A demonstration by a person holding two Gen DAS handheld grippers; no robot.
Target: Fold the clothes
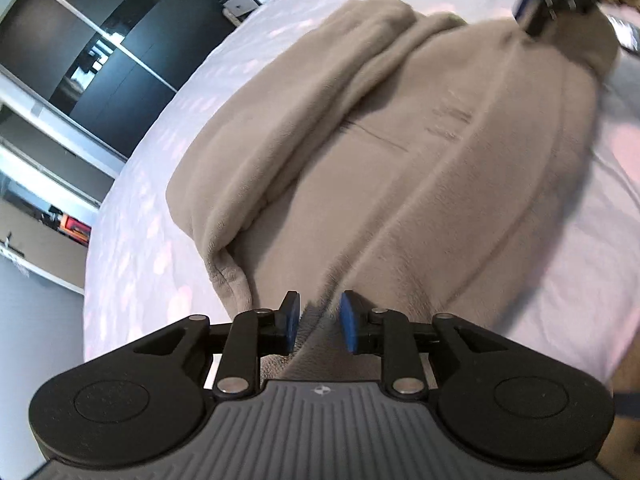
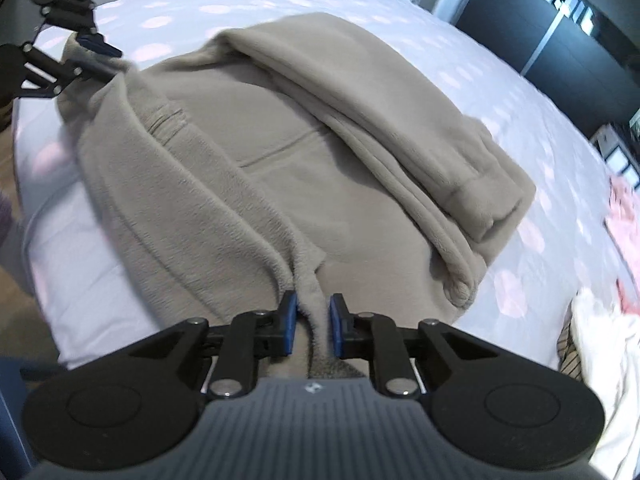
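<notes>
A beige fleece garment (image 1: 400,160) lies spread on a bed (image 1: 160,160), with one side folded over its middle (image 2: 400,128). My left gripper (image 1: 320,320) is shut on a ridge of the fleece at one end. It also shows in the right wrist view, where the left gripper (image 2: 94,50) pinches the far corner. My right gripper (image 2: 313,322) is shut on a fold of the fleece at the opposite end. In the left wrist view the right gripper (image 1: 540,12) holds the far edge, blurred. The cloth between the two grippers is raised into a long crease.
The bed sheet (image 2: 520,100) is lavender with pale pink dots. Pink clothes (image 2: 628,208) and a white cloth (image 2: 600,340) lie at the bed's far side. A wardrobe with dark sliding doors (image 1: 100,40) stands beyond the bed.
</notes>
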